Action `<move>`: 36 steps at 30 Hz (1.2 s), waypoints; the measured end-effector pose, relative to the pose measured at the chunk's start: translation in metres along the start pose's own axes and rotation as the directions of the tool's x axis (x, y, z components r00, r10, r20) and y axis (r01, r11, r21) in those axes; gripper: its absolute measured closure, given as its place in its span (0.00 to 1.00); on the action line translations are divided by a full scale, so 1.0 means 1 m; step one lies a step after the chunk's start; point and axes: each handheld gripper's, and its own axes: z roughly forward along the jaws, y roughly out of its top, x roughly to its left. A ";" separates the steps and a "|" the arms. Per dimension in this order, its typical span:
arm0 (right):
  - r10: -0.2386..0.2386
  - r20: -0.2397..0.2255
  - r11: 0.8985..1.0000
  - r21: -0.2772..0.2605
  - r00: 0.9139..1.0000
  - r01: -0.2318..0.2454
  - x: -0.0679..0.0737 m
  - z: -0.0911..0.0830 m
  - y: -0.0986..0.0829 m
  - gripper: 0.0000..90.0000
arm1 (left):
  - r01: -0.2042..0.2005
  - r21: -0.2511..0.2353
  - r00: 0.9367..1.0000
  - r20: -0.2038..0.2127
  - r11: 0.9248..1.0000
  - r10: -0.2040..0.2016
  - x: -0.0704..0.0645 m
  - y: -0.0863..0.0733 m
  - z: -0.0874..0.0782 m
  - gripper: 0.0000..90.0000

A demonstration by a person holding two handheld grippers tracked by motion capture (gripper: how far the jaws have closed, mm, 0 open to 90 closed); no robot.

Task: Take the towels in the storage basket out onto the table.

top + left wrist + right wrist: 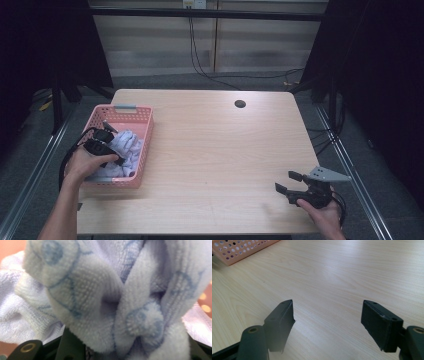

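Towel [126, 145] inside basket [145, 150], right tabletop [215, 150] bare.

The pale wooden desk [210, 150] stretches from the left fingers [109, 126] across to the right fingers [280, 188]. Its round dark hole [240, 104] lies near the far edge, well beyond the right fingers. Past the desk, black cables [197, 60] hang down the beige wall panels [155, 45] and trail over the grey floor [165, 82]. A metal rail [350, 162] runs just outside the right fingers.

Black left gripper [111, 142], looped black cable; black right gripper [289, 181], grey triangular plate; bare forearms.
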 end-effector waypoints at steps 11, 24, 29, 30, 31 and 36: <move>-0.001 -0.003 1.000 0.002 1.000 0.001 0.000 0.001 0.000 0.29 | 0.052 -0.124 0.996 0.084 0.991 -0.042 0.007 -0.011 -0.025 0.63; 0.004 0.007 1.000 -0.012 1.000 -0.004 0.001 -0.002 0.000 0.29 | 0.100 -0.264 0.990 0.118 0.959 -0.071 0.013 -0.015 -0.052 0.62; 0.009 0.006 1.000 -0.020 1.000 -0.009 0.001 -0.003 0.000 0.30 | 0.122 -0.311 0.989 0.123 0.943 -0.087 0.013 -0.015 -0.062 0.62; 0.010 0.005 1.000 -0.020 1.000 -0.010 0.001 -0.003 0.000 0.30 | 0.119 -0.315 0.988 0.127 0.942 -0.083 0.013 -0.015 -0.064 0.62; 0.009 0.005 1.000 -0.020 1.000 -0.009 0.001 -0.003 0.000 0.30 | 0.119 -0.321 0.988 0.128 0.940 -0.082 0.012 -0.015 -0.066 0.62; 0.008 0.004 1.000 -0.020 1.000 -0.008 0.001 -0.003 0.000 0.30 | 0.125 -0.358 0.988 0.134 0.925 -0.082 0.007 -0.013 -0.076 0.61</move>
